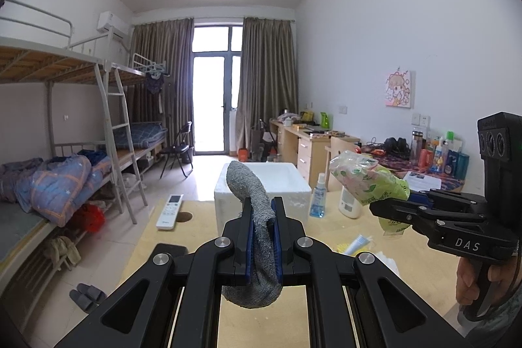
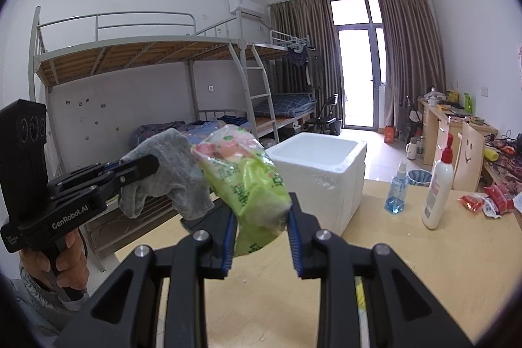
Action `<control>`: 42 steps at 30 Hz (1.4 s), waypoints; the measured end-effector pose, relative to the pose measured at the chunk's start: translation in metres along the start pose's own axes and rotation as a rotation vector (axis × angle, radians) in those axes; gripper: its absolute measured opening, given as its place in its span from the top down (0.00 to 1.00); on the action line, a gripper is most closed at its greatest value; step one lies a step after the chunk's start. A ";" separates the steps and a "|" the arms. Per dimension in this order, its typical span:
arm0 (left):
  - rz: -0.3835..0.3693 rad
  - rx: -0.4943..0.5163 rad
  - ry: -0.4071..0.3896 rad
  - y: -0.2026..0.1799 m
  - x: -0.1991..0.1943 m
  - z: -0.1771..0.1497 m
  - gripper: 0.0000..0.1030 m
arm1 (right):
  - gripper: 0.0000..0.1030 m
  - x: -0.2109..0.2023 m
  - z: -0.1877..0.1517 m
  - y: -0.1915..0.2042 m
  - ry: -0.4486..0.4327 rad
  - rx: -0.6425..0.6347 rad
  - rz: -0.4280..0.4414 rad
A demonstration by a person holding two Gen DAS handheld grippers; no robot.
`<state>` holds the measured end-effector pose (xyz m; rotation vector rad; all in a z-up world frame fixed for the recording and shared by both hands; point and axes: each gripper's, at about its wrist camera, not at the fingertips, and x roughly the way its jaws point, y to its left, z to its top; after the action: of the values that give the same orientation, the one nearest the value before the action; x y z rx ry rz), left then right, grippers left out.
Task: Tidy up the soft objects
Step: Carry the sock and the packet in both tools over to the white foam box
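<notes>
Two grippers hold soft things up above the table [image 2: 424,266].
The left gripper [image 1: 263,237] pinches a gray sock [image 1: 257,198]; the right gripper [image 2: 261,234] squeezes a green tissue pack [image 2: 248,181] near the white foam box [image 2: 326,178].

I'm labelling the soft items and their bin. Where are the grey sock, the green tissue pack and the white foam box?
grey sock [image 1: 261,211], left wrist view, middle, between the pads.
green tissue pack [image 2: 248,185], right wrist view, printed front.
white foam box [image 2: 329,185], right wrist view, front wall.
</notes>
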<state>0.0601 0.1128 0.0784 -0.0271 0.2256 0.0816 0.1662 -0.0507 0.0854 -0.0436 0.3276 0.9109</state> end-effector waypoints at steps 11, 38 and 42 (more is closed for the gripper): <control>0.037 0.004 0.002 0.002 0.023 0.019 0.90 | 0.69 0.010 0.024 -0.013 -0.003 0.003 -0.102; 0.079 0.027 0.015 -0.005 0.066 0.033 0.90 | 0.69 0.031 0.041 -0.015 0.002 -0.028 -0.358; 0.090 0.017 0.017 -0.002 0.074 0.034 0.90 | 0.69 0.040 0.046 -0.023 0.012 -0.037 -0.371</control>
<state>0.1398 0.1175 0.0949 -0.0011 0.2447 0.1696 0.2186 -0.0264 0.1148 -0.1395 0.3013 0.5494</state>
